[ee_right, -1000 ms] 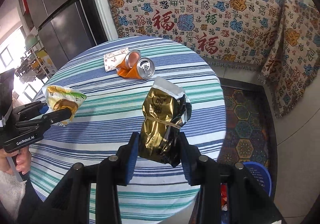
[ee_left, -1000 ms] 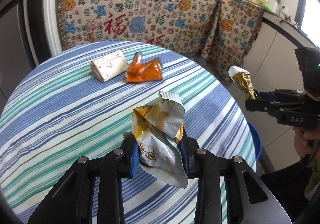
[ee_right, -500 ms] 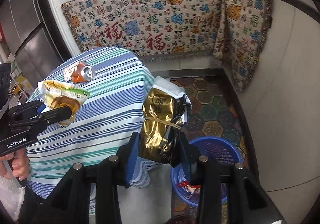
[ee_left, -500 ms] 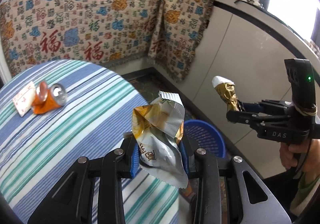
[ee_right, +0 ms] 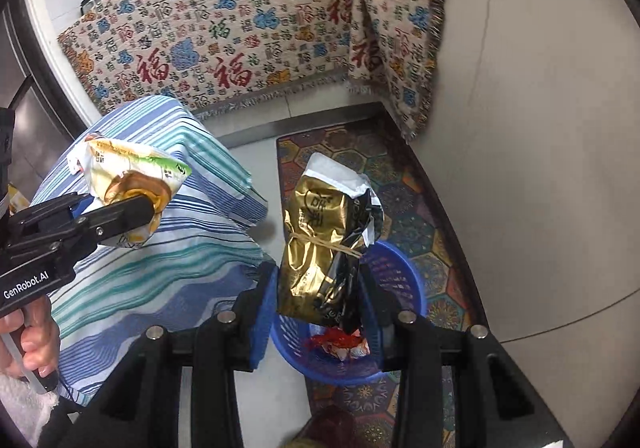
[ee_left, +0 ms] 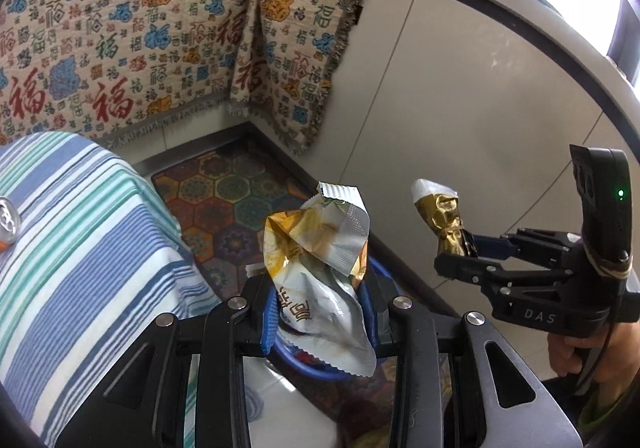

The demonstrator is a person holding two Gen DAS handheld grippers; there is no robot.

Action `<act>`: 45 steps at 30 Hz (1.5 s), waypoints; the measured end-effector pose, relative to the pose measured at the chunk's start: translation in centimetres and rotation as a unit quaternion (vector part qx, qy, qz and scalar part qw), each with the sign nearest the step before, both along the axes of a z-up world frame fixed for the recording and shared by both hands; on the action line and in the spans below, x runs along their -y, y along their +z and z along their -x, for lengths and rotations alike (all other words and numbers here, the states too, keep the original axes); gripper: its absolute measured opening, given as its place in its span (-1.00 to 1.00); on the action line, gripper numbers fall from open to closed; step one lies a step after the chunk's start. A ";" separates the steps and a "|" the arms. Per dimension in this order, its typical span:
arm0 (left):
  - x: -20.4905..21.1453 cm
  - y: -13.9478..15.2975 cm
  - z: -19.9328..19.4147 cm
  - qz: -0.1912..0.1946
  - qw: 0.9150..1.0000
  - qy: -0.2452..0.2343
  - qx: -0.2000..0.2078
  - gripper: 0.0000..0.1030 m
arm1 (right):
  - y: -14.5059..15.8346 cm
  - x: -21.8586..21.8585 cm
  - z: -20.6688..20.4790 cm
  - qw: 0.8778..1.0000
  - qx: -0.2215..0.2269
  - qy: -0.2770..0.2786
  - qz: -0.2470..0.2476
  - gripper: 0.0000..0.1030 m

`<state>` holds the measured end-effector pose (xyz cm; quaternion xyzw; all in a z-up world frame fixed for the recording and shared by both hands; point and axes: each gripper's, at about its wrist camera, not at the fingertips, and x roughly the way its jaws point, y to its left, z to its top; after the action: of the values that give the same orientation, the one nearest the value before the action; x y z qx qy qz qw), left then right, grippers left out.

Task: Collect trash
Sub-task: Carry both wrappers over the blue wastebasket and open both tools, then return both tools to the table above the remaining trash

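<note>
My left gripper [ee_left: 320, 312] is shut on a crumpled silver and yellow snack bag [ee_left: 320, 268], held above the blue basket [ee_left: 316, 368] on the floor. In the right wrist view that same left gripper [ee_right: 148, 207] shows at the left with the snack bag [ee_right: 128, 175], over the table's edge. A gold and black wrapper [ee_right: 324, 244] tied with a rubber band is clamped in my right gripper [ee_right: 320, 312], which hangs over the blue basket [ee_right: 396, 276]. From the left wrist view the right gripper [ee_left: 460, 248] with the gold wrapper [ee_left: 440, 215] is at the right.
The round table with its blue and green striped cloth [ee_left: 80, 256] stands at the left, a can's end [ee_left: 6, 219] at its edge. Red trash [ee_right: 336, 340] lies in the basket. A patterned mat [ee_right: 400, 187] covers the floor, a patterned cloth [ee_left: 160, 39] drapes the counter, and a white cabinet wall [ee_left: 460, 107] rises behind.
Both grippers have swung right, off the tabletop, with their wrappers still gripped. The blue basket has come under them; the carton and most of the orange can have left view.
</note>
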<state>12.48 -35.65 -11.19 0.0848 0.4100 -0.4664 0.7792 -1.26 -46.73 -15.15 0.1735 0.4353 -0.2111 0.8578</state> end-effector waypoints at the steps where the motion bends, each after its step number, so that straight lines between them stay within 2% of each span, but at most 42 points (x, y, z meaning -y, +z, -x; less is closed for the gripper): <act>1: 0.6 -0.4 0.1 -0.002 1.000 0.000 -0.002 -0.35 | -0.3 0.4 0.3 1.000 -0.003 -0.005 -0.001 -0.24; 8: 3.9 -3.0 0.0 -0.018 1.000 -0.013 -0.015 -0.35 | -2.3 3.0 1.8 1.000 -0.015 -0.020 -0.015 -0.23; 16: 6.0 -5.5 -0.1 -0.030 0.998 -0.024 -0.044 -0.34 | -4.5 4.3 1.7 0.999 -0.032 -0.019 -0.029 -0.21; 24: 7.2 -7.1 -0.2 -0.035 0.997 -0.034 -0.065 -0.30 | -5.3 4.1 1.0 0.999 -0.042 -0.014 -0.011 -0.14; 29: 8.0 -7.7 -0.3 -0.035 0.996 -0.042 -0.065 -0.28 | -5.4 4.2 0.7 0.999 -0.043 -0.014 -0.004 -0.10; 31: 8.3 -7.9 -0.4 -0.034 0.996 -0.048 -0.064 -0.20 | -5.4 4.5 0.7 0.999 -0.044 -0.014 -0.002 -0.09; 33: 8.4 -7.9 -0.4 -0.030 0.997 -0.048 -0.060 0.10 | -5.4 4.6 0.7 0.999 -0.044 -0.014 0.001 -0.06; 35: 8.5 -7.8 -0.4 -0.024 0.997 -0.049 -0.057 0.22 | -5.2 4.7 0.8 0.999 -0.043 -0.019 0.005 -0.01; 40: 8.7 -7.4 -0.5 -0.019 0.997 -0.049 -0.057 0.22 | -5.0 5.1 1.1 0.999 -0.037 -0.028 0.009 0.00; 45: 7.4 -6.1 -0.4 -0.016 0.998 -0.039 -0.044 0.40 | -4.3 5.1 1.1 0.999 -0.027 -0.031 0.018 0.00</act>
<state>12.85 -43.03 -17.33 0.0924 0.4477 -0.4930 0.7402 -2.32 -51.81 -19.41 0.1659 0.4483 -0.2503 0.8419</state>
